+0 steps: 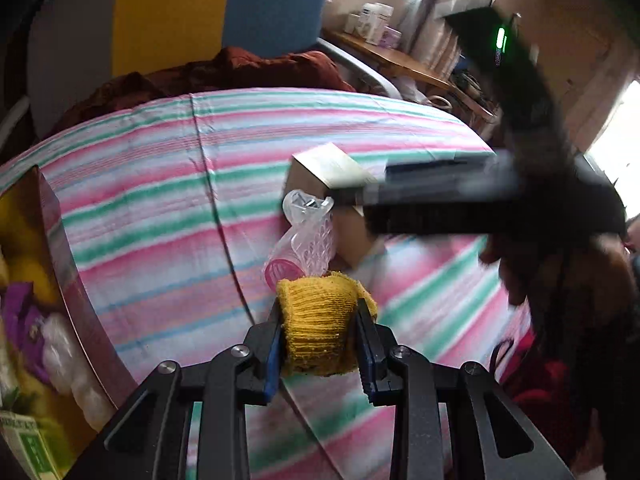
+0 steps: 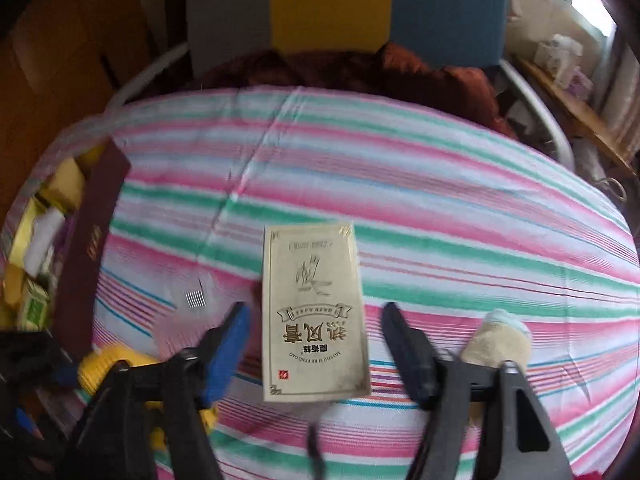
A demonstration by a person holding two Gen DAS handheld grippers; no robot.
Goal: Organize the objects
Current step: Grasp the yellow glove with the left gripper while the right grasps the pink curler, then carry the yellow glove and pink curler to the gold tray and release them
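My left gripper (image 1: 319,312) is shut on a yellow knitted roll (image 1: 320,332), held above the striped sheet. Just beyond it lie a clear plastic-wrapped pink item (image 1: 304,240) and a gold card box (image 1: 332,176). In the right wrist view the gold box (image 2: 316,312) lies flat on the sheet between the fingers of my right gripper (image 2: 316,320). Its jaws stand open, with a gap on both sides of the box. The yellow roll (image 2: 116,364) shows at the lower left. A beige roll (image 2: 496,340) lies to the right.
A maroon storage box (image 2: 88,256) with several items inside stands at the left edge of the bed; its wall (image 1: 68,248) is close to my left gripper. A reddish-brown blanket (image 2: 400,72) and a coloured headboard (image 2: 332,4) are at the far end. A wooden shelf (image 1: 392,56) stands at the right.
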